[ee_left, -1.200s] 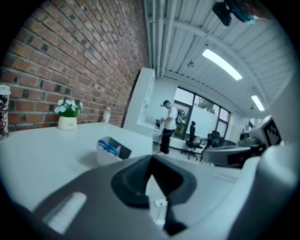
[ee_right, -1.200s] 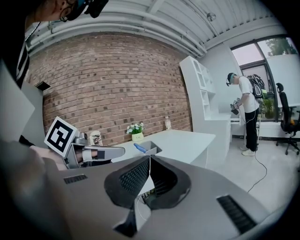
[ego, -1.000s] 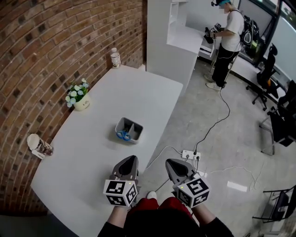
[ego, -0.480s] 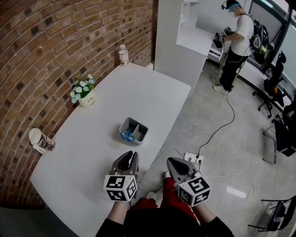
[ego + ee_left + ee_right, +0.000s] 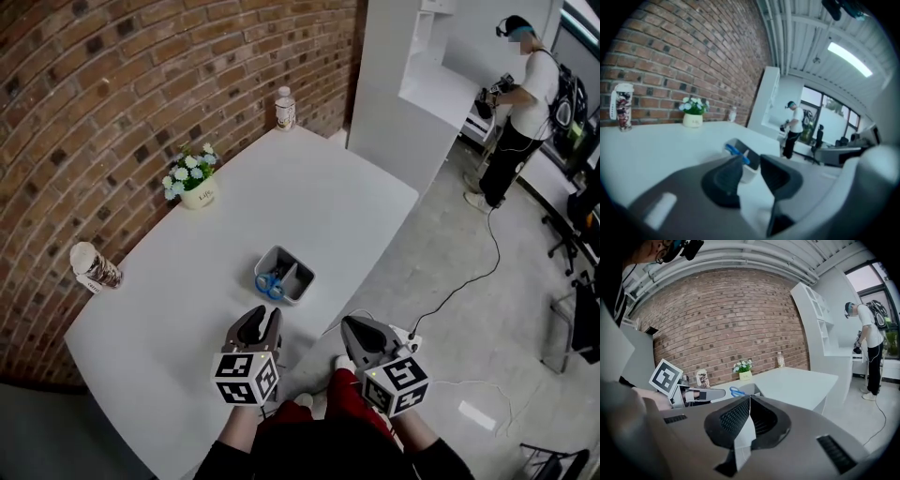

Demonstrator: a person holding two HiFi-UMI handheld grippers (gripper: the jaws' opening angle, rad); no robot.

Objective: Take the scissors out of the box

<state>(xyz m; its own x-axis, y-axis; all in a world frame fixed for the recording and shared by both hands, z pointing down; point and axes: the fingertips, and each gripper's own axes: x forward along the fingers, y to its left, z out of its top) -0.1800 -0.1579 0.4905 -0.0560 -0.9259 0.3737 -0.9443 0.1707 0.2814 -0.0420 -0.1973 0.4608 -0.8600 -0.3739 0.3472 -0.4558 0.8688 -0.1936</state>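
Two tongs hover by the tabletop's (image 5: 309,202) near edge. On the left tongs (image 5: 264,314) the jaws have just been opening, released, nothing between them; the right tongs (image 5: 352,325) are clenched empty. Blue-handled scissors (image 5: 270,284) lie inside the grey box (image 5: 300,287), at twelve o'clock from the left tongs.

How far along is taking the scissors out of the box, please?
Nothing done: the scissors lie in the box. In hand: the left gripper, short of the box, has just been opening its jaws, nothing between them; the right gripper is shut. Remaining: reaching, gripping, lifting out.
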